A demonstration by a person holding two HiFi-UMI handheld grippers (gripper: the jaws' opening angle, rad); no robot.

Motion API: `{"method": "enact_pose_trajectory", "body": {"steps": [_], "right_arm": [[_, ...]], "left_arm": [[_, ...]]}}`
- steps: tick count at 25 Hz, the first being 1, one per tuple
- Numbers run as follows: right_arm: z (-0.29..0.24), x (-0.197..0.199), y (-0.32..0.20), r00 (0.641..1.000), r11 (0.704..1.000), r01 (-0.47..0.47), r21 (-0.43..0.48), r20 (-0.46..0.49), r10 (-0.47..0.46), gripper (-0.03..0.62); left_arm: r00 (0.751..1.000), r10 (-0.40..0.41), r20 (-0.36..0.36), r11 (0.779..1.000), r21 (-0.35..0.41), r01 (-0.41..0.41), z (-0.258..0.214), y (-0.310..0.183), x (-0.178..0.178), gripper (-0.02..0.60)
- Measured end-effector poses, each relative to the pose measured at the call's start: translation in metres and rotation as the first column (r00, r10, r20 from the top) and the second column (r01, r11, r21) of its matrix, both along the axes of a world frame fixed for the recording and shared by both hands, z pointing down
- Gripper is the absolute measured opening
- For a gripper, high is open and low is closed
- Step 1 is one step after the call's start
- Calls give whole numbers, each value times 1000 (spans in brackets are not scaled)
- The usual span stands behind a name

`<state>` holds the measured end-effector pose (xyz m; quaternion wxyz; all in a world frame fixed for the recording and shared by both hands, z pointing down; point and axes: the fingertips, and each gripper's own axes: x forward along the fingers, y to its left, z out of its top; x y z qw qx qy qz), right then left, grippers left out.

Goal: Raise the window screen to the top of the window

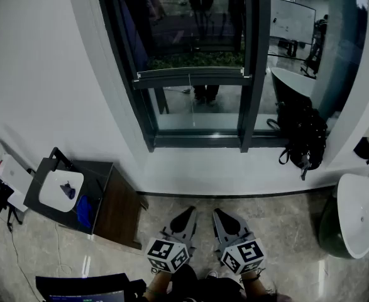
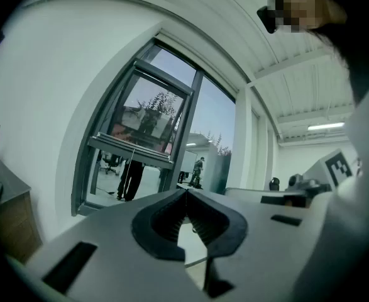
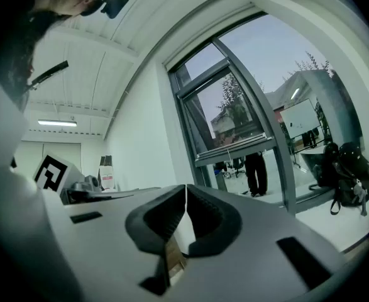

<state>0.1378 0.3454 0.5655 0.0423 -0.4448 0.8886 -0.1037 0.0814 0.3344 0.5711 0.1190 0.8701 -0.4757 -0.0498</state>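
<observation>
Hovering side by side low over the marble floor (image 1: pixel 285 231), the left hand-held gripper (image 1: pixel 188 211) and the right hand-held gripper (image 1: pixel 218 212) both point level toward the window (image 1: pixel 250 61), well apart from it. The left gripper view shows that hand-held gripper (image 2: pixel 186 191) clenched, its ribbed pads meeting at the tips with nothing between them. The right gripper view shows the other hand-held gripper (image 3: pixel 185 187) clenched and empty in the same way. The window screen (image 1: pixel 190 76) sits partway up the dark frame, its bottom bar level across the pane, and a thin pull cord (image 1: pixel 189 84) hangs from the bar's middle. At the floor's far right corner, a black backpack (image 1: pixel 305 137) leans beside the frame. Against the wall at the floor's left edge stands a low dark table (image 1: pixel 112 197). A white shallow tray (image 1: pixel 49 197) rests on its left end and holds one small dark blue thing (image 1: pixel 67 190), too small to tell what it is. A bright blue bundle (image 1: pixel 83 211) lies just beside the tray, toward the table's near edge.
</observation>
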Motion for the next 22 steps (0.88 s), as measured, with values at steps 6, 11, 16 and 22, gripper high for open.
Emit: {"method": "enact_pose_trajectory", "body": {"steps": [6,11,16,22], "right_arm": [[11,-3,-53,1000,1000,-12,-15,27,12,14],[17,-20,-113,1000,1000,-19,-18,19,20,14],[6,-55,-200,998,998,-55,-5,25,55,14],[-15,-99,-300,993,994,-110,24,40,109,14]], "left_arm": [[1000,10,9,1000,-13,-10,10,-53,-8,2],[1000,18,6,1000,-6,-18,15,-117,-29,2],[998,51,40,999,14,-51,3,-204,-67,2],[994,103,42,993,46,-105,-23,-303,-117,2]]}}
